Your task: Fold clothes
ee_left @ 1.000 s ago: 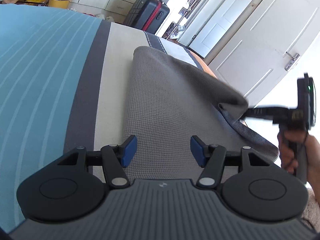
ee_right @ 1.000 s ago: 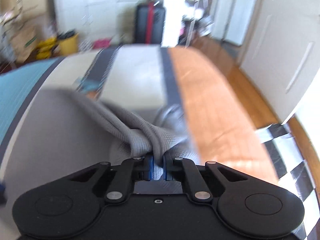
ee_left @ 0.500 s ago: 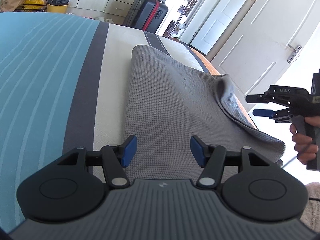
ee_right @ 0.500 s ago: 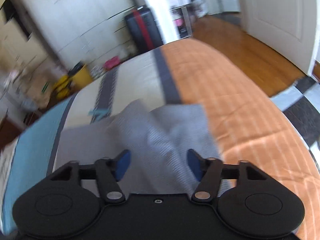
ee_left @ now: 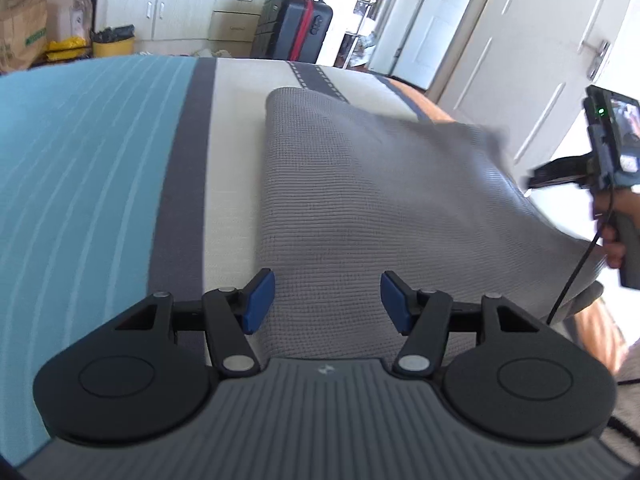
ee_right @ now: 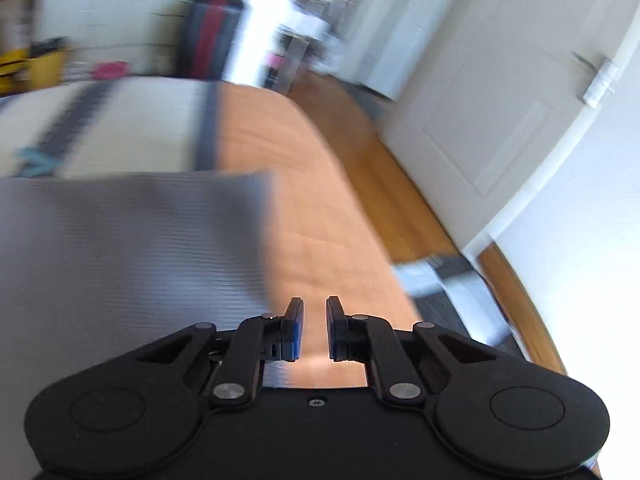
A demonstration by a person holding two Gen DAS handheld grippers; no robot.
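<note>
garment point(ee_left: 360, 208) on bed point(ee_left: 100, 160) | L tool point(ee_left: 327, 302) over near edge | R tool point(ee_right: 314, 330) right of garment | suitcase point(ee_left: 296, 26) behind bed

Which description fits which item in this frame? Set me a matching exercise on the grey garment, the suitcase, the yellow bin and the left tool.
Things:
1. grey garment
2. suitcase
3. yellow bin
4. left tool

Descriptions:
A. black with a red stripe
B. open, gripping nothing
C. lined with a black bag
D. spread on the striped bed

Pairs: 1-D, 2-A, 3-C, 4-B
</note>
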